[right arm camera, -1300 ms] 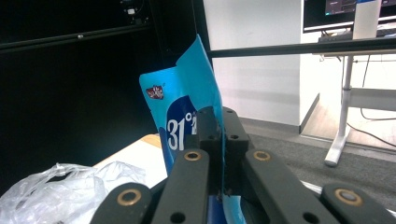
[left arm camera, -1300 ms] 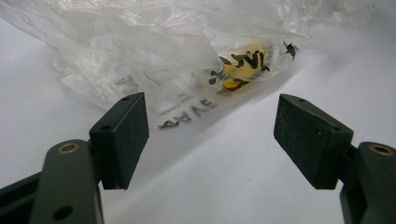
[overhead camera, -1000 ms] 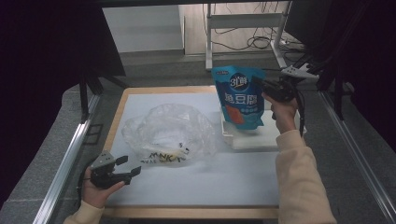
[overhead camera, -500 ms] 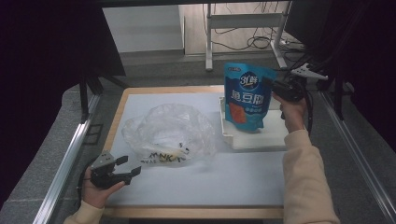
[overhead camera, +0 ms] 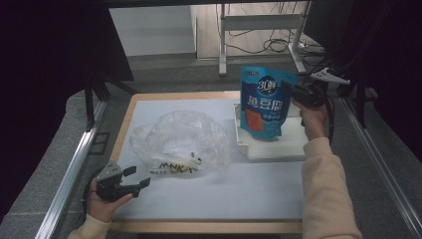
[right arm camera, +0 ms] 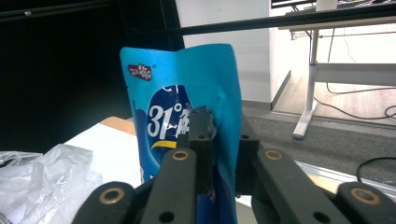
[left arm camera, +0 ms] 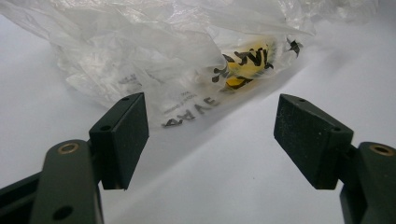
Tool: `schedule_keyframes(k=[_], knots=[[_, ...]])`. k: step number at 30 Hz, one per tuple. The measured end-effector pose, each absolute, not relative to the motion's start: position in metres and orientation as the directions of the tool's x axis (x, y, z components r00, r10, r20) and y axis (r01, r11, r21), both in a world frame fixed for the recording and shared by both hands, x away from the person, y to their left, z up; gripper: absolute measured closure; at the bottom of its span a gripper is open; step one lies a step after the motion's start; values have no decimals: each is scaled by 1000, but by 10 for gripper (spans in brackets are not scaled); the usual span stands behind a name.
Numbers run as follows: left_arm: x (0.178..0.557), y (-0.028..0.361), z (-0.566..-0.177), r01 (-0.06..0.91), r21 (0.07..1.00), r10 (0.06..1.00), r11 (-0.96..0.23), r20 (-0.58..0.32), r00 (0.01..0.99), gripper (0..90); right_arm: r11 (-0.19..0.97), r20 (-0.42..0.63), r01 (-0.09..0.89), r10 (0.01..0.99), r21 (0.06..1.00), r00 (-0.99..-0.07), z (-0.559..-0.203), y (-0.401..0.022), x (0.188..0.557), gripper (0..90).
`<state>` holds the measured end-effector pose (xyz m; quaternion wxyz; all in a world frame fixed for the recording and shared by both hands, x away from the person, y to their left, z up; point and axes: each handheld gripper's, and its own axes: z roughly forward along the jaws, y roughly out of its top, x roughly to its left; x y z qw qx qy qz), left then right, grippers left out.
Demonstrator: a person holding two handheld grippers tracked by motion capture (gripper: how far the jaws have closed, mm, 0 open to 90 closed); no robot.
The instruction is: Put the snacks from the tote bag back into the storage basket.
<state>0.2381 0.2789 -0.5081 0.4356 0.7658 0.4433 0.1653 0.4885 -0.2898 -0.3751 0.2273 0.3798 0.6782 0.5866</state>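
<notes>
Left gripper at about 8 o'clock on the table, jaws wide apart, nothing between them. It lies low and roughly level in the person's left hand, pointing toward 2 o'clock at the clear plastic bag. In the left gripper view the bag's crumpled film sits just ahead of the pads, apart from them.

Center: bag slumped on the white mat, mouth not clearly readable.

Right side, about 2 o'clock: blue pouch stands upright, its bottom in the white tray. Right gripper comes in level from the right, pinching the pouch's upper right edge; the forearm runs up from 5 o'clock with the wrist raised. In the right gripper view the pads still sit on a fold of the pouch, but the jaws have just been opening a little.

Risks, judged:
- the grip is thin and on an edge only; with the jaws easing off, the pouch could slip out and tip over in the tray or fall toward the bag.
- the pouch is soft, so it may fold or swing if lifted from one corner.
- the left gripper is not holding the bag; if the pouch is meant to go in there, the floppy film could collapse or slide on the mat.
</notes>
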Motion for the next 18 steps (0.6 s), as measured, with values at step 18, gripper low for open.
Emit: schedule_keyframes(k=[18], knots=[[237, 277, -507, 533, 815, 821, -225, -136, 554, 265, 36, 122, 258, 812, 965, -571, -373, -300, 469, 641]])
